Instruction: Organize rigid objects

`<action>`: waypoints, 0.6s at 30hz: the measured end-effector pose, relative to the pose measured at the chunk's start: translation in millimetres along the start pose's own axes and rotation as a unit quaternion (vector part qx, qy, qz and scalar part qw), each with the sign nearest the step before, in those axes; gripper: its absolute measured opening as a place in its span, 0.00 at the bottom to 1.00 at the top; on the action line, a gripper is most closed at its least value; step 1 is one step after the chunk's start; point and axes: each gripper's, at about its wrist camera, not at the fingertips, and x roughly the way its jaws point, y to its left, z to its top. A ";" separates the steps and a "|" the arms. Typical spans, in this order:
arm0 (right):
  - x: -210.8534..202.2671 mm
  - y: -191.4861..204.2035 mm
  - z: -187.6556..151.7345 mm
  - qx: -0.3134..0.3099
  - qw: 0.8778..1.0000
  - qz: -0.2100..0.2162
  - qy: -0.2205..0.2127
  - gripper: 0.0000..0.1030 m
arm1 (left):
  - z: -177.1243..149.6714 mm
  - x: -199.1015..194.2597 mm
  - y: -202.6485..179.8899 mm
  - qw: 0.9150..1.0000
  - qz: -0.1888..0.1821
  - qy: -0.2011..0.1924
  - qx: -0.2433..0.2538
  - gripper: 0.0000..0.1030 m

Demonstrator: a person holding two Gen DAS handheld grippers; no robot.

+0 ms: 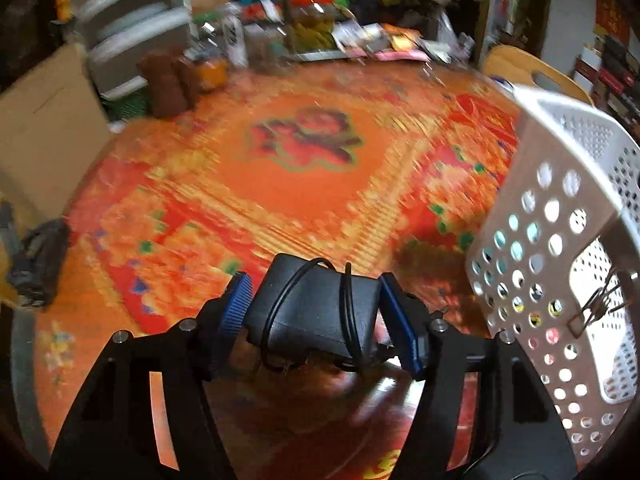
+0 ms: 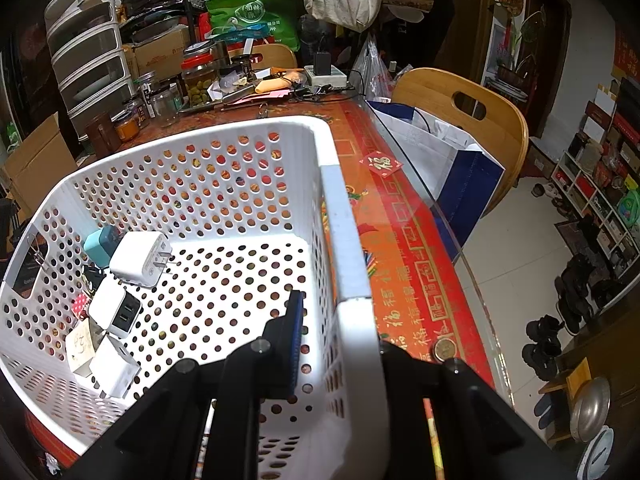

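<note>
Adapter [image 1: 312, 308]: black brick with its cord wound round it, sitting between the blue pads of the left claw [image 1: 316, 320], low over the desk [image 1: 304, 184].
Left claw: half-closed, pads right at the adapter's two sides; looks like a grip, though the blur hides whether it is firm.
Right claw [image 2: 340, 336]: pinched nearly shut on the basket [image 2: 348, 248] wall, one finger inside, the other hidden behind the rim, steadying it.
Basket: white, perforated, standing on the desk just right of the left claw.
Done so far: several small chargers [image 2: 140, 258] already lie bunched in the basket's left corner, white ones and a teal one.
Left to do: my read is the adapter goes in next, up and over the near wall; no other loose pieces show on the open cloth.
In the way: the tall basket wall [image 1: 560, 240] stands between adapter and floor of the basket; a binder clip [image 1: 596, 304] hangs on its handle hole.
Round about: jars [image 2: 196, 80], drawers [image 2: 92, 52] and clutter at the far edge, a chair [image 2: 460, 112] beyond, well apart.
</note>
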 end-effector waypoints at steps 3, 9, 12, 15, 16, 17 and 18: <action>1.0 0.1 1.6 -0.002 1.000 0.000 0.000 0.15 | 0.3 -26.4 0.6 0.990 0.128 -0.063 0.014 0.61; 1.2 -0.6 2.5 -0.002 1.000 0.004 -0.005 0.15 | 8.3 -60.2 17.1 0.971 0.224 -0.083 -0.005 0.61; 1.5 -1.2 3.4 -0.004 1.000 0.008 -0.007 0.16 | 11.6 -73.5 23.7 0.970 0.226 -0.085 -0.020 0.61; 2.4 -1.6 4.0 -0.006 1.000 0.011 -0.009 0.16 | 14.9 -88.5 19.9 0.971 0.222 -0.092 -0.021 0.61; 2.5 -1.6 3.6 -0.006 1.000 0.011 -0.010 0.16 | 14.9 -94.8 16.5 0.970 0.223 -0.096 -0.020 0.61; 2.6 -2.0 3.3 -0.006 1.000 0.012 -0.011 0.16 | 14.9 -101.7 12.2 0.970 0.222 -0.101 -0.016 0.61; 2.6 -2.1 3.2 -0.006 1.000 0.013 -0.012 0.16 | 15.9 -107.8 6.4 0.970 0.219 -0.104 -0.013 0.61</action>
